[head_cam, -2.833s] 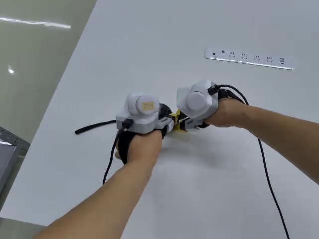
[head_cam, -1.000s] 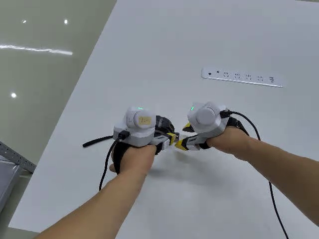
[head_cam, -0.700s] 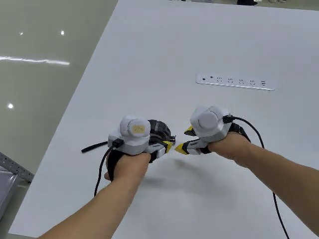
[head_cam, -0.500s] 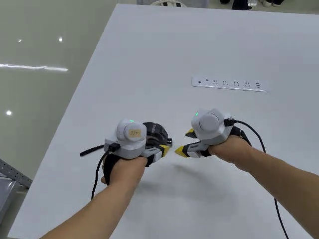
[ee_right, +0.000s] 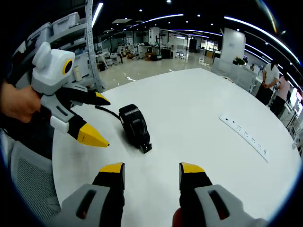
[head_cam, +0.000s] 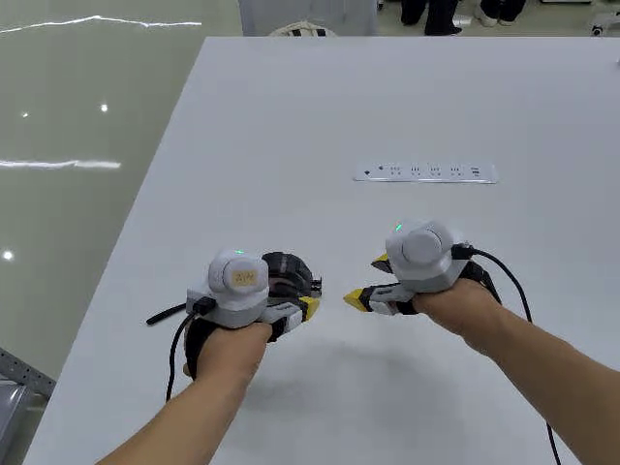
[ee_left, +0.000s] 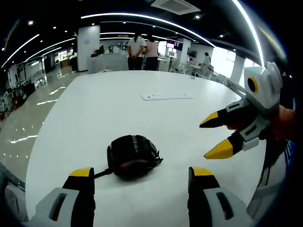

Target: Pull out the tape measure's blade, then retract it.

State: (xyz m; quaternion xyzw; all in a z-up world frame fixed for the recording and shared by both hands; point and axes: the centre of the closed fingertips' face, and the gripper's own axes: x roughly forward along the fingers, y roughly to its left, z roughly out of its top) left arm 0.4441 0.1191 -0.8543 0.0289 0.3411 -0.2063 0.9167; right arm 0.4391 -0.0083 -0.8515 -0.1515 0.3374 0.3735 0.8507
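Two grippers, jaws apart and empty: left gripper (head_cam: 310, 296) and right gripper (head_cam: 366, 281) hover beside the tape measure (ee_right: 135, 125) lying on the table (head_cam: 291, 126). Best: left clamps the case firmly; right pinches the hook (ee_right: 146, 147) squarely.

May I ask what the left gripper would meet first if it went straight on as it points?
Most likely the black tape measure, directly ahead of the left gripper between its open jaws.
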